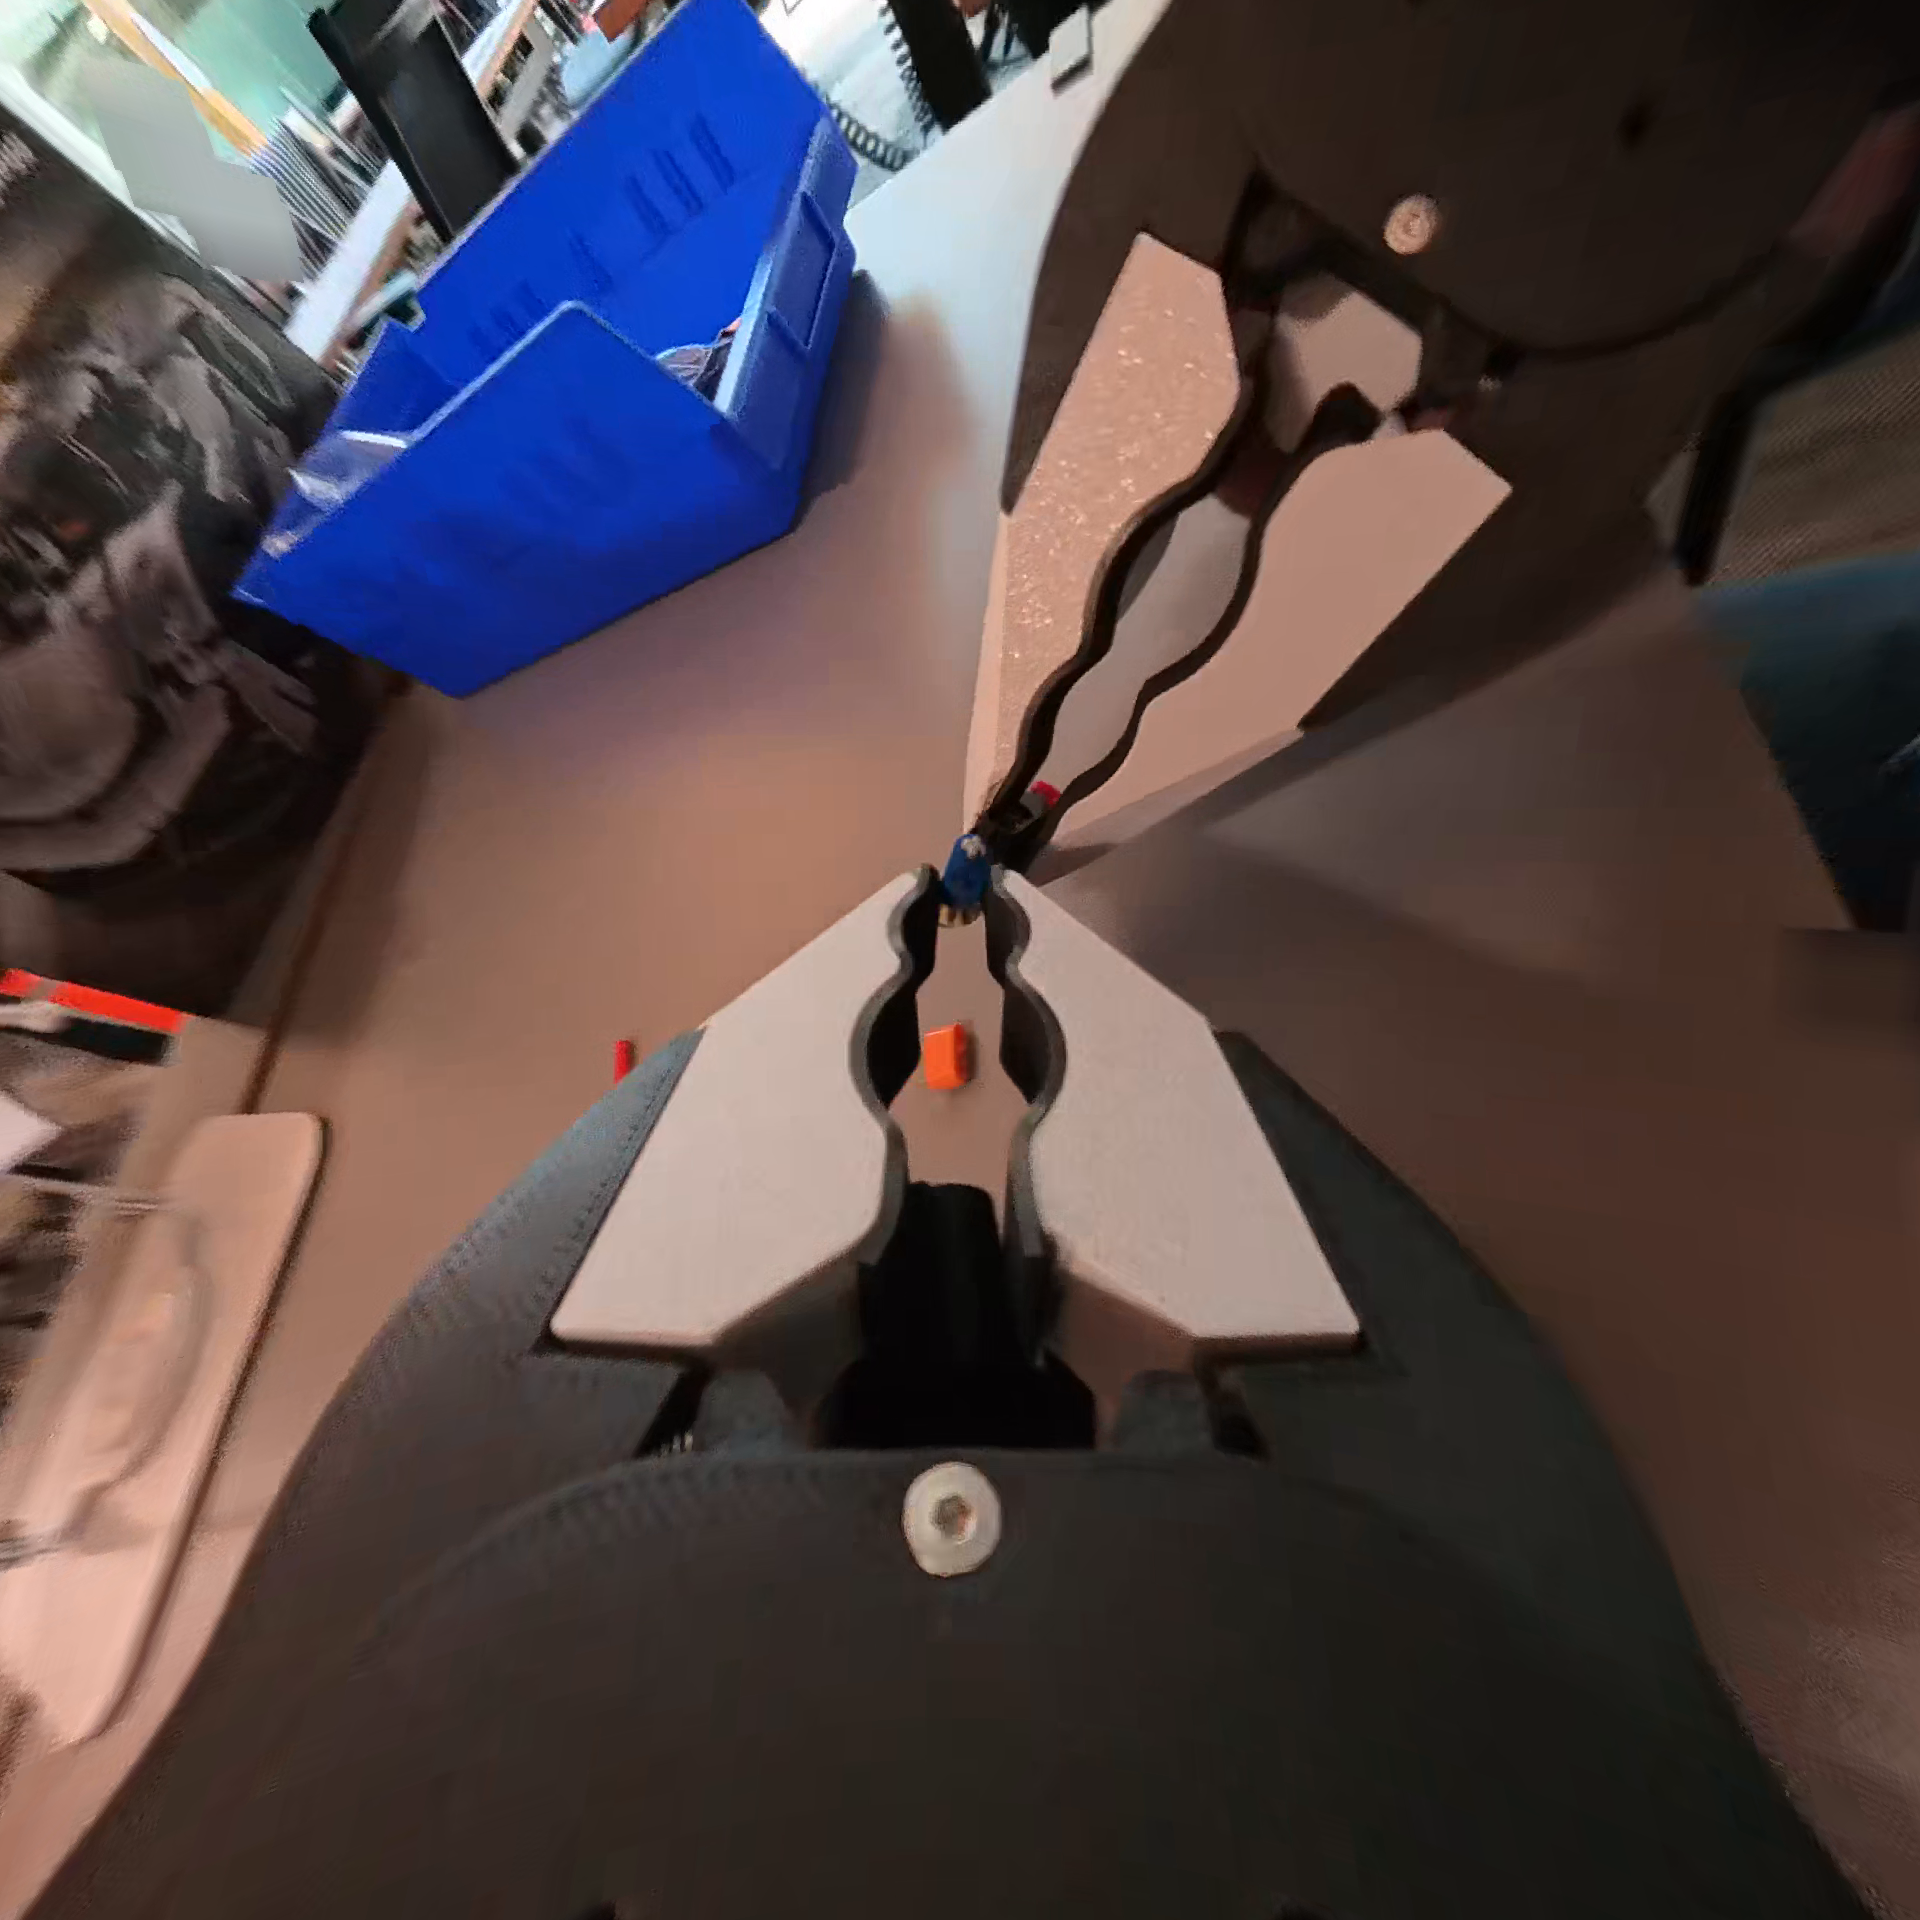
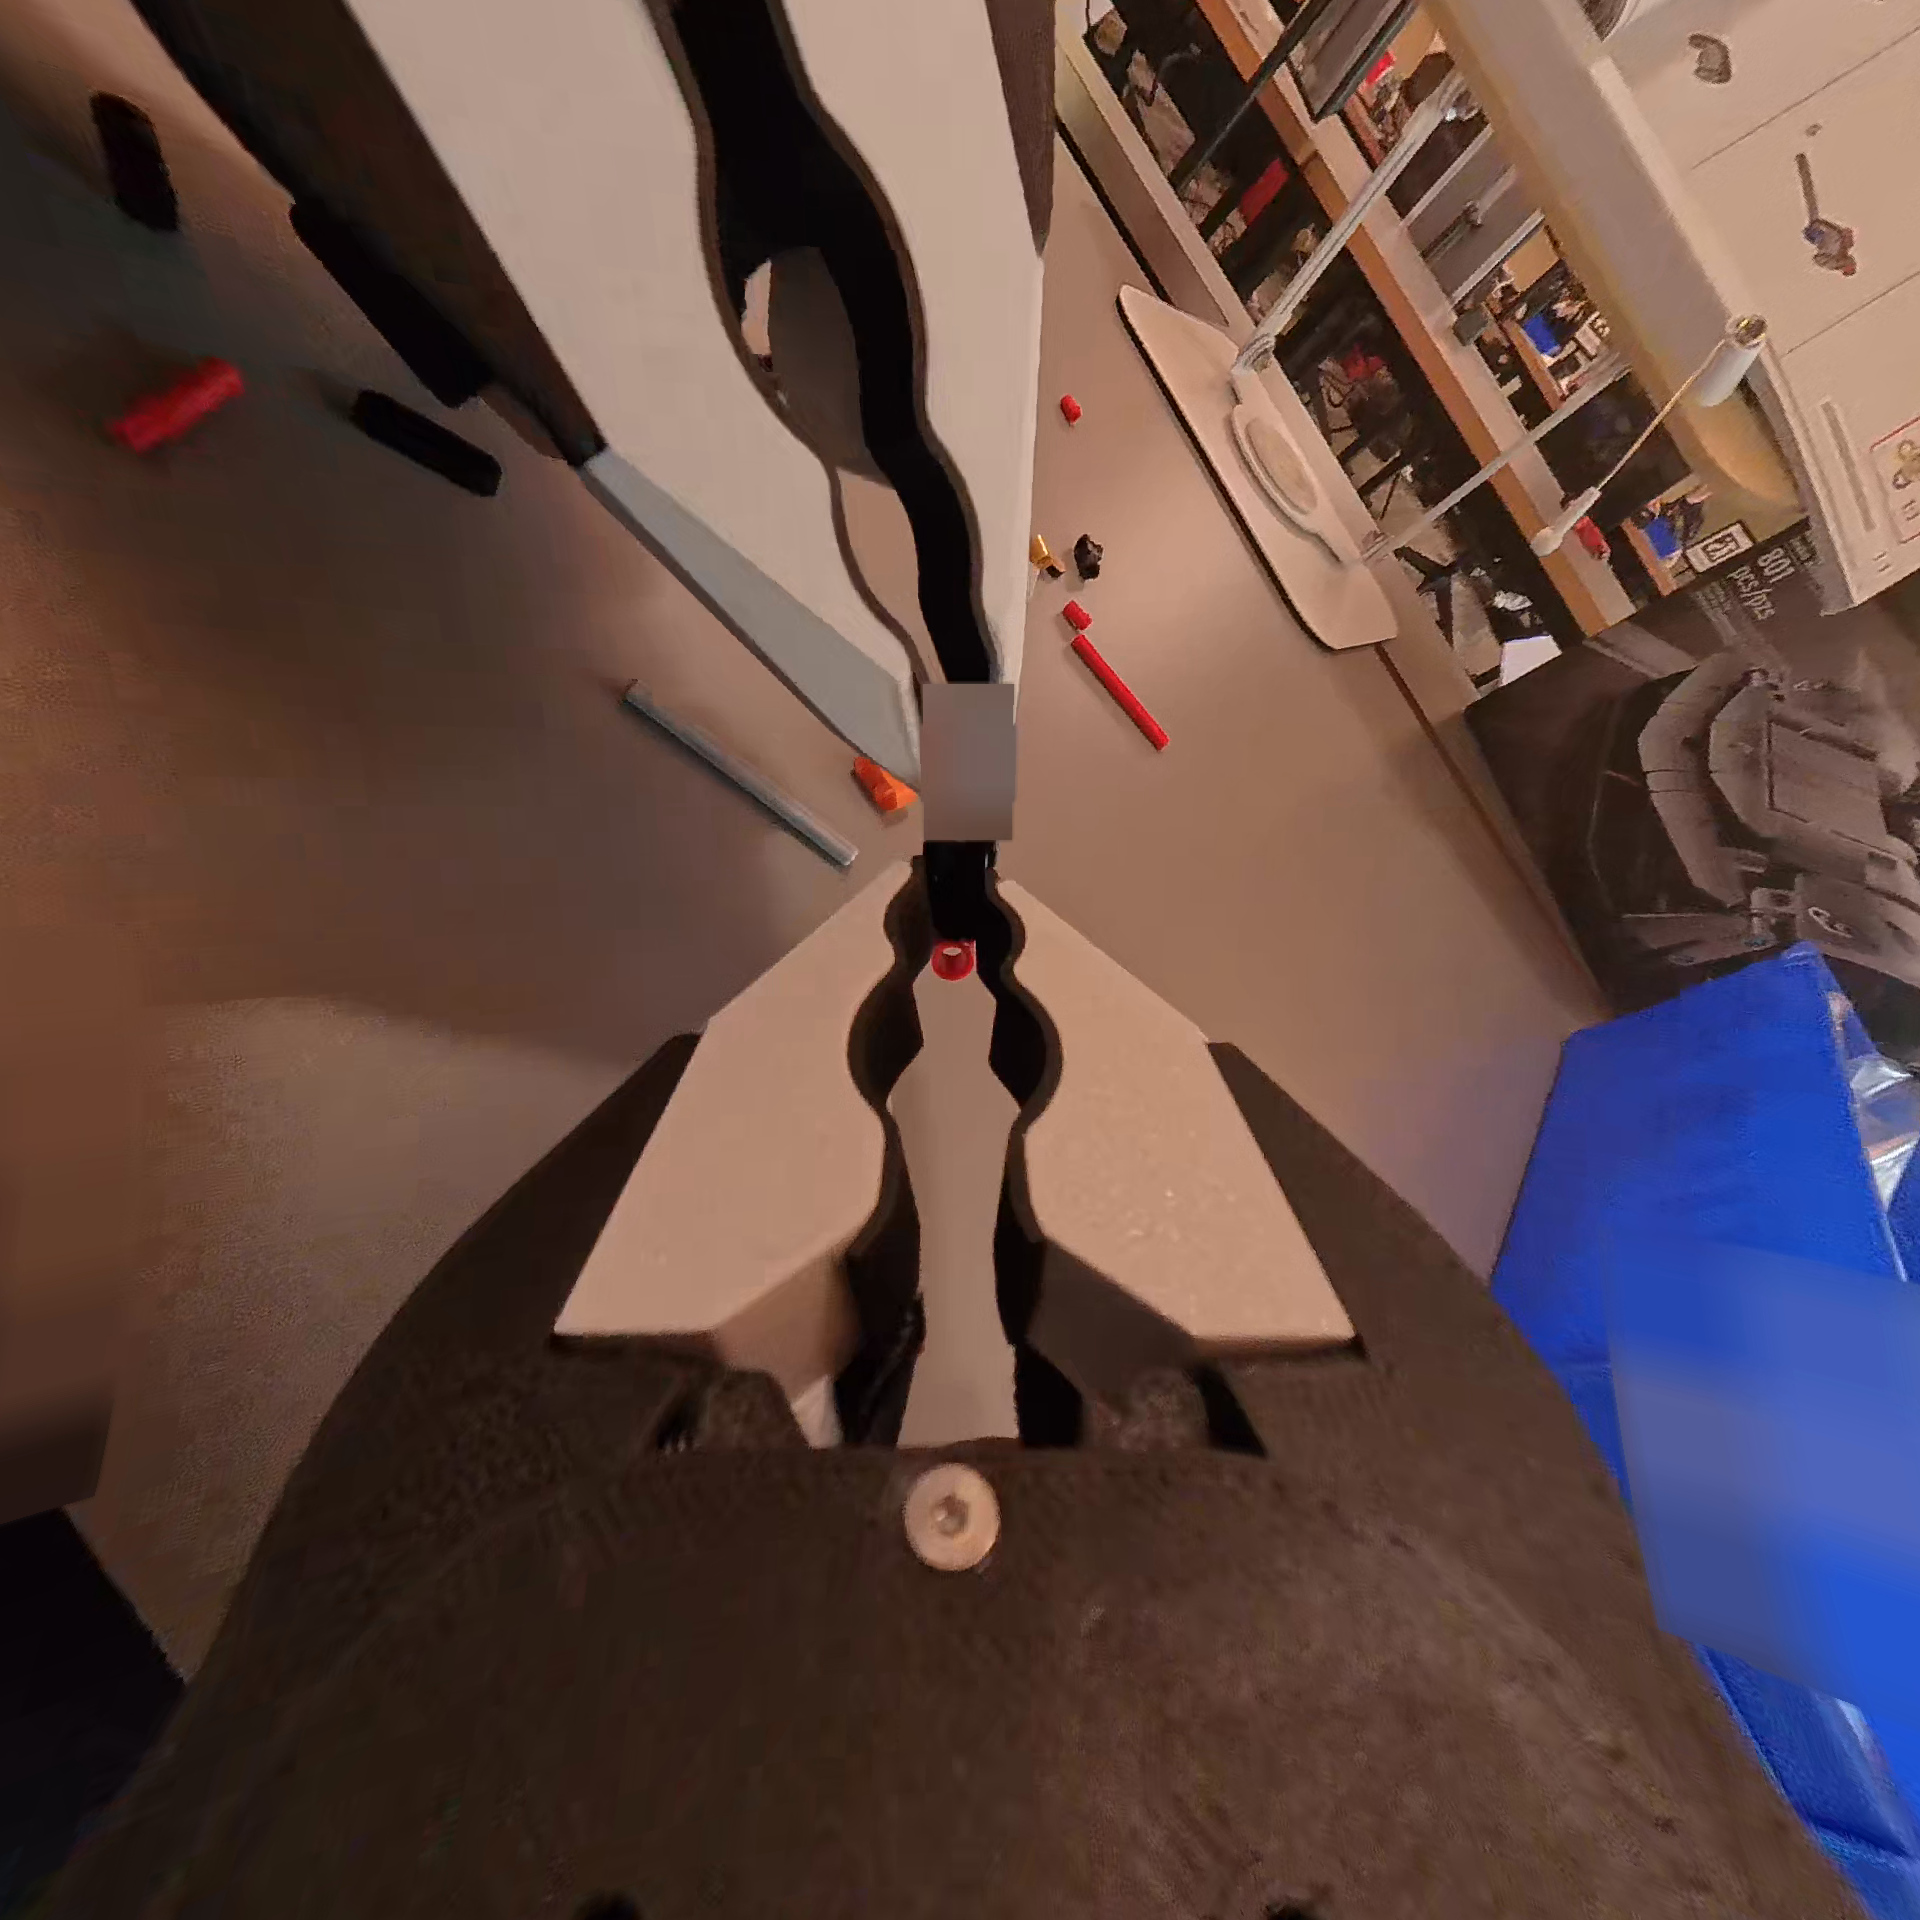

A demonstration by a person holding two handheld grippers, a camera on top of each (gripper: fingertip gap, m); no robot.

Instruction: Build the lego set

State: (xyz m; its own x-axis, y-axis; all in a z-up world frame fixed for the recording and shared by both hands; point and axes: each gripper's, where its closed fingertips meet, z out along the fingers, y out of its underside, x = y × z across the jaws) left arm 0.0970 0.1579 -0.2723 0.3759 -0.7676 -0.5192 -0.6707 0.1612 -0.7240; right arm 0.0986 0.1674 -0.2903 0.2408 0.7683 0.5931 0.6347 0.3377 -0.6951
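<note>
In the left wrist view my left gripper (image 1: 961, 902) is shut on a small blue Lego pin (image 1: 964, 871) at its fingertips. My right gripper (image 1: 1023, 826) reaches in from the upper right, tip to tip with it, and holds a small black piece with a red bit (image 1: 1042, 800). In the right wrist view my right gripper (image 2: 956, 899) is shut on that black piece (image 2: 951, 883), with a red bush (image 2: 953, 958) on it. The left gripper (image 2: 961, 675) comes down from above; a blurred patch hides where the pieces meet.
On the brown table lie an orange brick (image 1: 948, 1058), a grey axle (image 2: 738, 774), a long red axle (image 2: 1117, 691), small red pieces (image 2: 1076, 615), and a black piece (image 2: 426, 442). A blue bin (image 1: 582, 416), the dark set box (image 1: 125, 520) and a white pad (image 2: 1247, 468) stand around.
</note>
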